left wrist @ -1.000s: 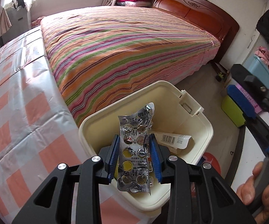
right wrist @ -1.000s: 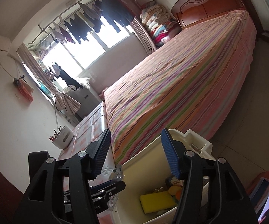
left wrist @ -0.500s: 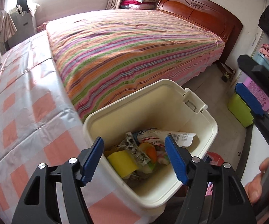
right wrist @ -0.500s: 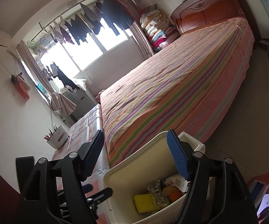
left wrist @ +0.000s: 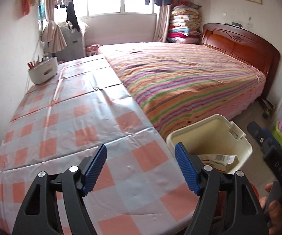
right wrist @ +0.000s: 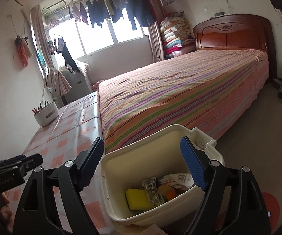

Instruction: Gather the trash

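Here the cream bin (right wrist: pixel 121 178) beside the checked tabletop (left wrist: pixel 66 129) holds a yellow sponge (right wrist: pixel 138 198), a crumpled foil blister pack (right wrist: pixel 152 192), a barcoded packet (right wrist: pixel 178 179) and something orange (right wrist: pixel 170 194). The left gripper (left wrist: pixel 141 169) and right gripper (right wrist: pixel 141 165) have just been opening; both gape wide with nothing between their pads. A white pen holder (left wrist: pixel 43 72) stands far back.

Home bedroom, striped bed (left wrist: pixel 189 82), wooden headboard (right wrist: pixel 232 32), hanging laundry (right wrist: pixel 121 7)
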`<state>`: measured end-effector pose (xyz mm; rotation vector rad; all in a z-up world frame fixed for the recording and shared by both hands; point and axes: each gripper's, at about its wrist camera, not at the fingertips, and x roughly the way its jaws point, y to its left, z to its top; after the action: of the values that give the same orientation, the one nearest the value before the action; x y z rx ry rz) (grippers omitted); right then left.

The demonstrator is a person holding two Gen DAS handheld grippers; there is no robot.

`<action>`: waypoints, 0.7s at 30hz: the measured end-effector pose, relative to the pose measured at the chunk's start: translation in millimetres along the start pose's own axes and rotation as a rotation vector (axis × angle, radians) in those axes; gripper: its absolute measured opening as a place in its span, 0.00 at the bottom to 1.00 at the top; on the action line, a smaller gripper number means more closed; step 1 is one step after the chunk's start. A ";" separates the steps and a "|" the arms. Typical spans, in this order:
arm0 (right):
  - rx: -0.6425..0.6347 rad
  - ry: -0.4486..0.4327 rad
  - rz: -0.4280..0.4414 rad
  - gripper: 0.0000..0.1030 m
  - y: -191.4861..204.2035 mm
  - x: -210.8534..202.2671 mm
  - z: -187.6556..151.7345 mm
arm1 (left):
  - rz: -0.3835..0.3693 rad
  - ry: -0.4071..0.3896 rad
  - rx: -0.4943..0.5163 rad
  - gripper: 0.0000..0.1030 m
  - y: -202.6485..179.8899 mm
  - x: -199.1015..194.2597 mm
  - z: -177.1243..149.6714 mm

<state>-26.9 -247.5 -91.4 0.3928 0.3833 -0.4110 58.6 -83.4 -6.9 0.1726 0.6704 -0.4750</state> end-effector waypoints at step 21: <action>-0.159 -0.068 -0.077 0.84 30.8 -48.6 -3.2 | 0.124 -0.084 -0.005 0.70 21.3 -31.4 -24.1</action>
<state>-55.1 -205.1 -64.3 0.2097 0.3627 -0.4640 33.9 -45.8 -5.6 0.1876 0.5752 -0.3598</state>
